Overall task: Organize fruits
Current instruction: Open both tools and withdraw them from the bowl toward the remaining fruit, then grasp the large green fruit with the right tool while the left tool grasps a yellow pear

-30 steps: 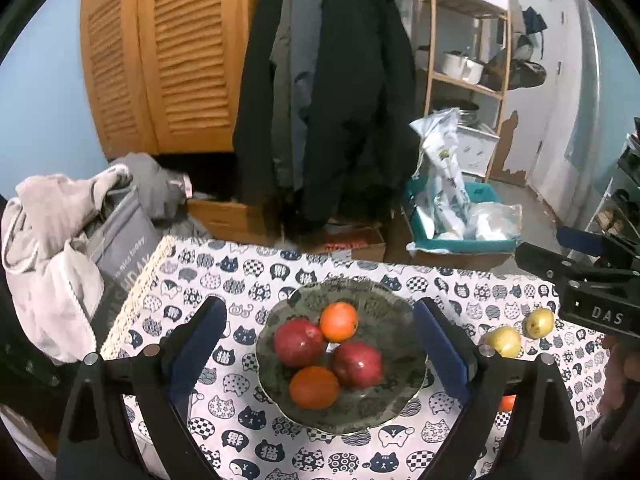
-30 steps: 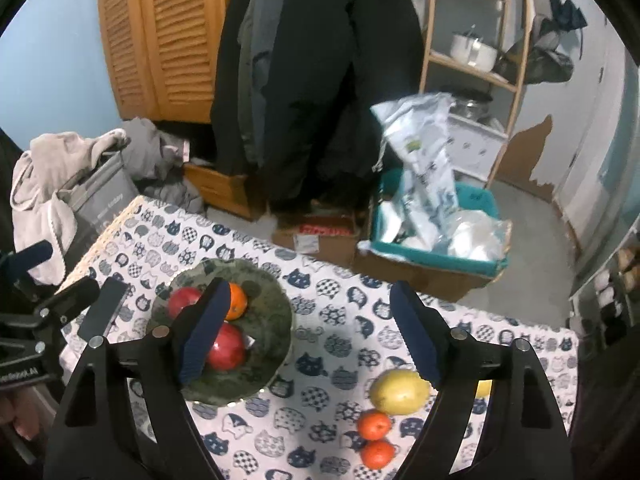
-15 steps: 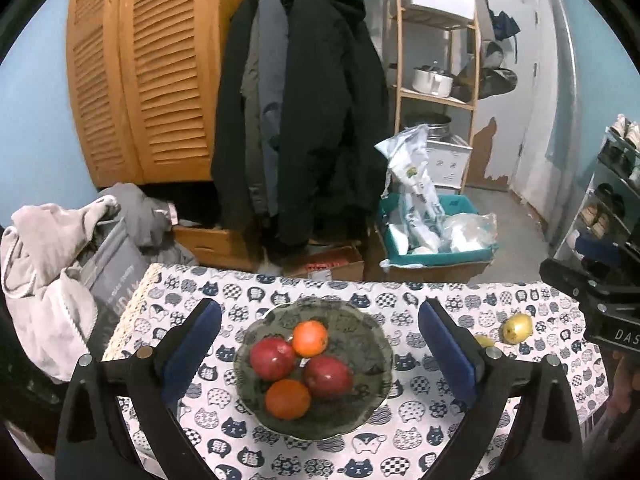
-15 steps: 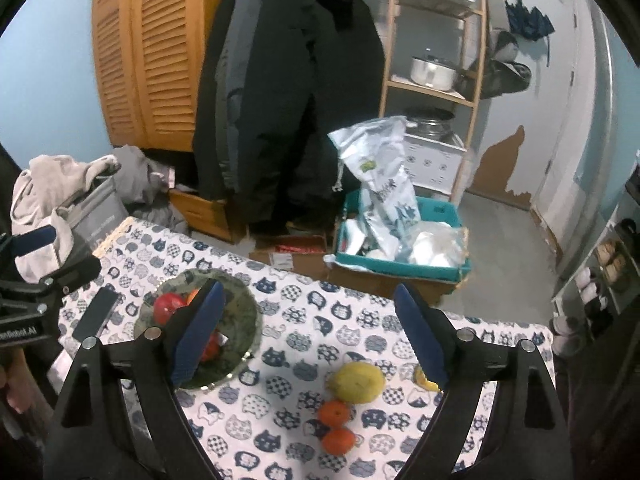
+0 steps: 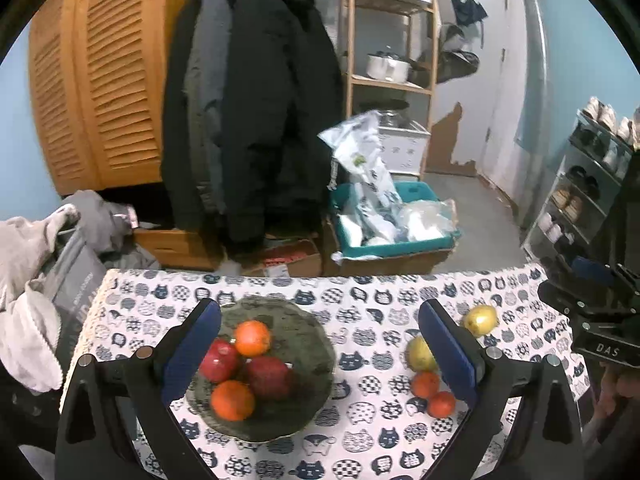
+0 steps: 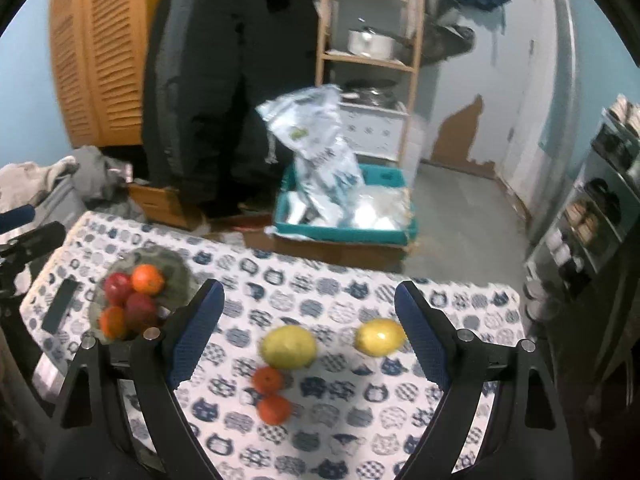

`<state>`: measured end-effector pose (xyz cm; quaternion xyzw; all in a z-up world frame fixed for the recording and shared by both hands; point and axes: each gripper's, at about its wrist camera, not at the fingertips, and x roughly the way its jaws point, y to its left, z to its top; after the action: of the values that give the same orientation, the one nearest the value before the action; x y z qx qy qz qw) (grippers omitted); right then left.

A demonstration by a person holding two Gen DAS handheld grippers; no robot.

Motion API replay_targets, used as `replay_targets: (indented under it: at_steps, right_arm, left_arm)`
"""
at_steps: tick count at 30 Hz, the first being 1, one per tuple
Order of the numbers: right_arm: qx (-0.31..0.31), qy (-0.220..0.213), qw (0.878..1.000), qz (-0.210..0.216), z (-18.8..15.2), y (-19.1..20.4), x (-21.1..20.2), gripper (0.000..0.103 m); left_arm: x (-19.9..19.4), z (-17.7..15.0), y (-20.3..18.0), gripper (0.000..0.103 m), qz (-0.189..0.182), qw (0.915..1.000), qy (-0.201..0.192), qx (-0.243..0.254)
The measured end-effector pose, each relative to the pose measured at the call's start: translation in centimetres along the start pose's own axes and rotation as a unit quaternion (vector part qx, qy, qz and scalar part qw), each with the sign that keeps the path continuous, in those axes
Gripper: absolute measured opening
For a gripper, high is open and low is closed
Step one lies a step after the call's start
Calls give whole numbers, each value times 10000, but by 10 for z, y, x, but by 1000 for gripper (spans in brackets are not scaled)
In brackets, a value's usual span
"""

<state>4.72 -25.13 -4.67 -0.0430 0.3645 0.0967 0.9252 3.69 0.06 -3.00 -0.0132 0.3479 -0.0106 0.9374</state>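
Four fruits sit in the bowl [image 5: 316,344] under the left gripper [image 5: 320,344], wide and empty; two lemons [image 6: 289,346] and two oranges [image 6: 273,408] lie between the right gripper's [image 6: 310,336] wide, empty jaws.

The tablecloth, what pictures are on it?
The tablecloth is white with blue cat faces, clearest in the left wrist view.

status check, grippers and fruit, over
Left gripper open, empty. Right gripper open, empty. Bowl holds four fruits; four loose on tablecloth. Path clear.
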Motion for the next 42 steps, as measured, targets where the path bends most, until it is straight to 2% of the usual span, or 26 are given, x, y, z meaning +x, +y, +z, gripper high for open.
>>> replay_targets:
  at_steps: [13, 19, 29, 34, 42]
  right_arm:
    - [440, 236, 9980, -386, -25, -59, 2, 86]
    - [532, 400, 9965, -510, -33, -77, 18, 86]
    - [748, 943, 9913, -541, -57, -98, 71, 86]
    - [869, 1280, 9869, -468, -70, -106, 98, 86]
    - [1034, 1762, 9780, -421, -96, -120, 137, 86]
  left_arm:
    - [27, 1, -59, 100, -370, 9981, 268, 406]
    - [47, -4, -80, 100, -397, 9961, 467, 629]
    - [112, -28, -106, 100, -520, 9886, 1111, 871]
    - [152, -46, -114, 100, -647, 9825, 1560, 792]
    - [197, -64, -139, 100, -629, 9745, 1833, 1135]
